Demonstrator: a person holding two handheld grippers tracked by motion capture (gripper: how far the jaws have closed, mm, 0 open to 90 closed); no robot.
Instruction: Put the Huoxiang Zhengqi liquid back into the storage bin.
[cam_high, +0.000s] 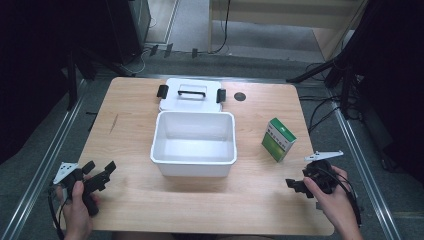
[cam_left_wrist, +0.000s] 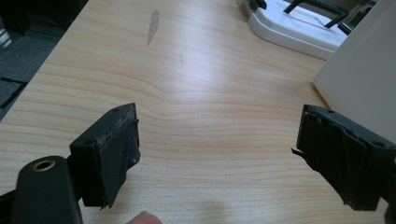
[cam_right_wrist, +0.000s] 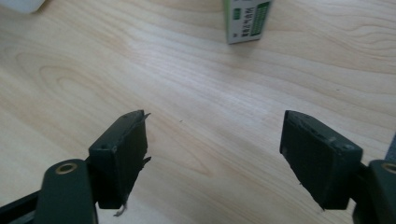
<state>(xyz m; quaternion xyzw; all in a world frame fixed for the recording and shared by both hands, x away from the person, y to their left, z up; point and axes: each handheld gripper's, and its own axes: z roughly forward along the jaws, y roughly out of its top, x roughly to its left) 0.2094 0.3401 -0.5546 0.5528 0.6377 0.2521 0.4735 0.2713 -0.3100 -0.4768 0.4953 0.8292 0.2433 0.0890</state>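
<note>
High view: both the left gripper (cam_high: 100, 172) and right gripper (cam_high: 295, 184) gape wide, holding nothing. The green box (cam_high: 278, 139) stands upright beside the open white bin (cam_high: 193, 159) (lid (cam_high: 191, 95) behind). A careless approach would likely topple it.

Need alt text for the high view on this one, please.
An open white bin sits mid-table, its handled lid lying flat behind it and a green-and-white carton standing to its right. A person's hands hold the left gripper and right gripper, both empty, near the front corners.
</note>
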